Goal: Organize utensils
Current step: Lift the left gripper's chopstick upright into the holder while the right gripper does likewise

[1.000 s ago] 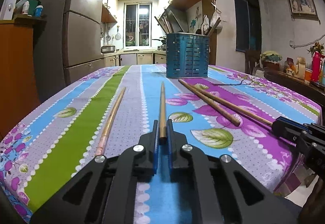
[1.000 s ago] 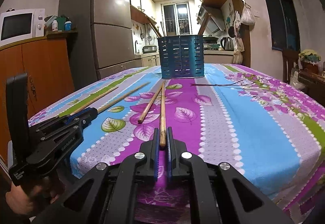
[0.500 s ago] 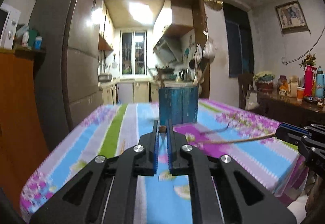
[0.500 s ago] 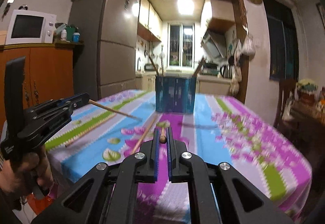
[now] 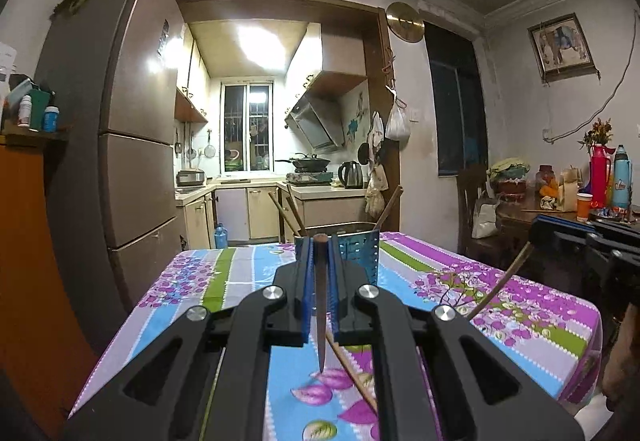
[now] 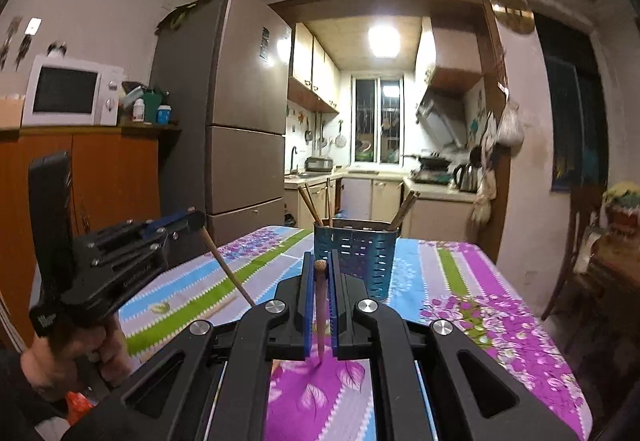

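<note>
My left gripper (image 5: 319,241) is shut on a wooden chopstick (image 5: 320,313) that hangs tip-down above the flowered tablecloth (image 5: 520,305). My right gripper (image 6: 320,261) is likewise shut on a chopstick (image 6: 320,313) that points down at the cloth. Straight ahead stands the blue slotted utensil holder (image 6: 360,253), also blue holder (image 5: 362,253), with several chopsticks leaning in it. Each view shows the other gripper: the right gripper (image 5: 534,231) with its chopstick (image 5: 500,281), and the left gripper (image 6: 196,219) with its chopstick (image 6: 228,269). Loose chopsticks (image 5: 352,373) lie on the table.
A tall fridge (image 6: 244,145) and an orange cabinet (image 6: 100,177) carrying a microwave (image 6: 68,91) stand left of the table. A dark side table (image 5: 560,217) with flasks and a cup is on the right. A hand (image 6: 68,353) holds the left gripper's handle.
Both grippers have risen well above the table, lifting their chopsticks off the cloth. The chopsticks now hang tip-down instead of lying flat. The holder appears lower and farther away.
</note>
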{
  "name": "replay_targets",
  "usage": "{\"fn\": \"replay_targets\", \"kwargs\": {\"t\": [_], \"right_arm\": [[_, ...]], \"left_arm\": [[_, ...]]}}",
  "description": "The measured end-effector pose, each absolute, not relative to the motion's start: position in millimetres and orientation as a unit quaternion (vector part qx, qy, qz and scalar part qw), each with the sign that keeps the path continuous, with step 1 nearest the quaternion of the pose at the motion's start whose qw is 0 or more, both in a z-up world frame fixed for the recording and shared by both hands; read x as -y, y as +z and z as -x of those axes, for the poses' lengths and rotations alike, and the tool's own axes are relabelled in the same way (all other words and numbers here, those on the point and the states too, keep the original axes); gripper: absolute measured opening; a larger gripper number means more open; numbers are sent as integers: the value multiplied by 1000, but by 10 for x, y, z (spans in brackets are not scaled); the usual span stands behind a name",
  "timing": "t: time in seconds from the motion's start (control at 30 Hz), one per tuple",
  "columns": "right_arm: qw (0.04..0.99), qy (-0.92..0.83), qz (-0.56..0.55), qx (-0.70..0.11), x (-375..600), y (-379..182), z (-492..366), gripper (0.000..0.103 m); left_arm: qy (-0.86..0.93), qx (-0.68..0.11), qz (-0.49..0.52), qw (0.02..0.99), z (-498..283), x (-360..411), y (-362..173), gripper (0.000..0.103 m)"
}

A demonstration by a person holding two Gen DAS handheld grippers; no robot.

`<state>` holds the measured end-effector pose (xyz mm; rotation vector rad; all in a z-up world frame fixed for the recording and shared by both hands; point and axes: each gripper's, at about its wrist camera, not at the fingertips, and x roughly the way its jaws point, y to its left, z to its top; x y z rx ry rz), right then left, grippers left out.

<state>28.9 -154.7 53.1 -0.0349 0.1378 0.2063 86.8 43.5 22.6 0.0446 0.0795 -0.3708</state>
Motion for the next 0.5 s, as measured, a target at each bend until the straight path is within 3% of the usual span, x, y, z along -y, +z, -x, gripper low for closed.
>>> {"fn": "replay_targets", "kwargs": {"t": [0.5], "right_arm": [[986, 116, 31, -115, 1563, 980, -1006, 8]], "left_arm": [[-163, -78, -52, 982, -1222, -260, 492, 5]]}}
